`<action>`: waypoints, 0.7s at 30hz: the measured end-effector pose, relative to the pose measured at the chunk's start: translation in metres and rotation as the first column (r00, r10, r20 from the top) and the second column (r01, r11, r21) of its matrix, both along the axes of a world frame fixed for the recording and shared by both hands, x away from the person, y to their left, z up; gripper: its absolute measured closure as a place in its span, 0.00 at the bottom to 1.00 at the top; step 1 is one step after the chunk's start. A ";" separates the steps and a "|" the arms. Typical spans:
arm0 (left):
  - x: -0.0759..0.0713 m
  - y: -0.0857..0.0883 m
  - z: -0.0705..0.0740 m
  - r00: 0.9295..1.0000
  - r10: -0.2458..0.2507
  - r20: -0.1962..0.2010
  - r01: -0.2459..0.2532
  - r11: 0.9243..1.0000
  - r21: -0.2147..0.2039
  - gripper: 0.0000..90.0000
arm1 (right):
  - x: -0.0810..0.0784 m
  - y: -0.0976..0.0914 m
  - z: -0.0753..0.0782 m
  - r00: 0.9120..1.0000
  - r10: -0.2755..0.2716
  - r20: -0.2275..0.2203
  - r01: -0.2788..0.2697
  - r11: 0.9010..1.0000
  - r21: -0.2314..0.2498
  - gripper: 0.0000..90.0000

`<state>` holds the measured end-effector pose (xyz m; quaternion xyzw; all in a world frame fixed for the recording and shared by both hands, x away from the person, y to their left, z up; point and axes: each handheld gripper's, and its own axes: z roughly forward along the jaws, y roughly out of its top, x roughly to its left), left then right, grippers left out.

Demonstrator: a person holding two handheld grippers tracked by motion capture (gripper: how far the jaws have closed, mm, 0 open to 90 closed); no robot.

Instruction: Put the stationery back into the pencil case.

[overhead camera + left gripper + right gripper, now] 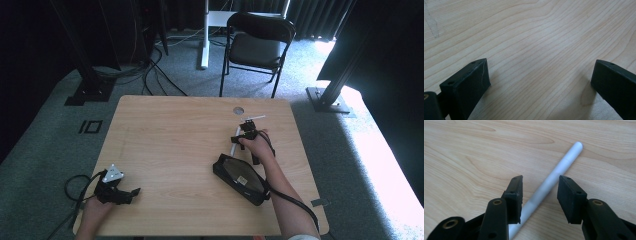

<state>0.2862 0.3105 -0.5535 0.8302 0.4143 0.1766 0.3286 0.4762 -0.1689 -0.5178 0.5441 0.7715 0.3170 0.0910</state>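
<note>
A light wooden table (170, 145) is seen from the high view, with a black folding chair (257, 42) standing on the carpet beyond its far edge. Near the front left corner, the left gripper (131, 194) is held low over the wood by the person's left hand (95, 212), and its cable (75, 187) is looped off the left edge. In the left gripper view, its jaws are spread wide apart, with bare wood grain between them.

Toward the right edge, about midway along it, the right gripper (539, 195) is held by the right hand (257, 145) and pointed toward the far edge. In the right gripper view, a white pen (554, 176) lies on the wood between the parted jaws; neither pad is seen to press on it, and the pen is not lifted. Just beside the right forearm, nearer the front edge, a black pencil case (240, 179) is lying slantwise, flat on the table.
</note>
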 end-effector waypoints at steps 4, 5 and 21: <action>0.000 0.000 0.000 1.000 0.000 0.000 0.000 1.000 0.000 0.02 | 0.002 0.003 -0.004 1.000 0.000 -0.012 -0.001 1.000 -0.028 0.63; 0.000 0.000 0.000 1.000 0.000 0.000 0.000 1.000 0.000 0.02 | 0.002 0.003 -0.004 1.000 0.003 -0.014 -0.003 1.000 -0.030 0.64; 0.000 0.000 0.000 1.000 0.000 -0.001 0.000 1.000 0.000 0.02 | 0.003 0.004 -0.010 0.999 0.040 -0.014 -0.042 0.994 -0.100 0.78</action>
